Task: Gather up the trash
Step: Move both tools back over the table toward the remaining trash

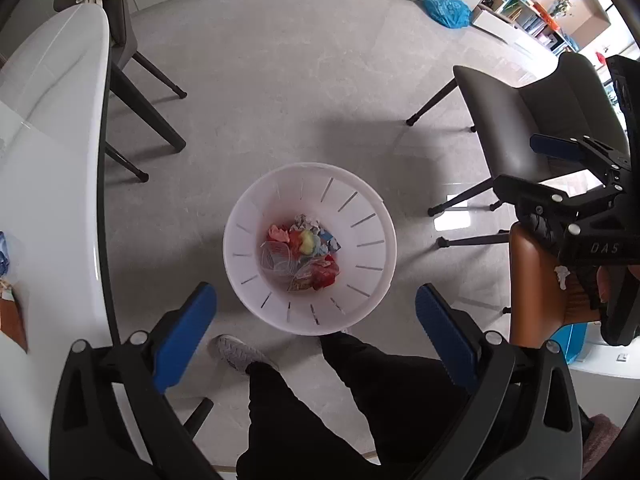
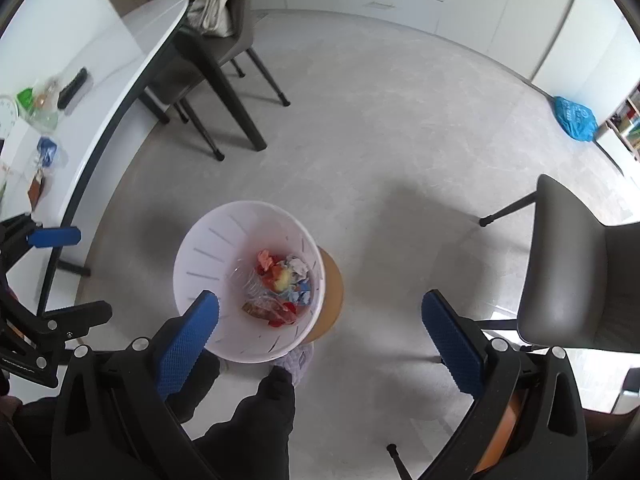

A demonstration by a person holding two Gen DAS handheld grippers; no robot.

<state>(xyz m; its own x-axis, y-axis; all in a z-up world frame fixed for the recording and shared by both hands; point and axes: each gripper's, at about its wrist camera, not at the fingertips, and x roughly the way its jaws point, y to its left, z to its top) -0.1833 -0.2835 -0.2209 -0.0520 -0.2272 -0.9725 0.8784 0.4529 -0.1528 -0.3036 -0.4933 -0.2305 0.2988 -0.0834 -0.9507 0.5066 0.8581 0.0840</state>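
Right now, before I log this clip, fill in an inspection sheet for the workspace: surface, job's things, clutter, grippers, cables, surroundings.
Surface: pale grey floor; white table along one side.
Job's things: white slotted bin on the floor, holding crumpled paper, red and yellow wrappers and clear plastic.
Clutter: small items on the table, including a black object, a green piece and a blue packet; blue bag on the floor.
Grippers: left gripper open above the bin, nothing between its blue pads; right gripper open, empty.
Cables: nothing seen.
Surroundings: grey chairs, cloth draped on one, shelving, the person's dark-trousered legs.
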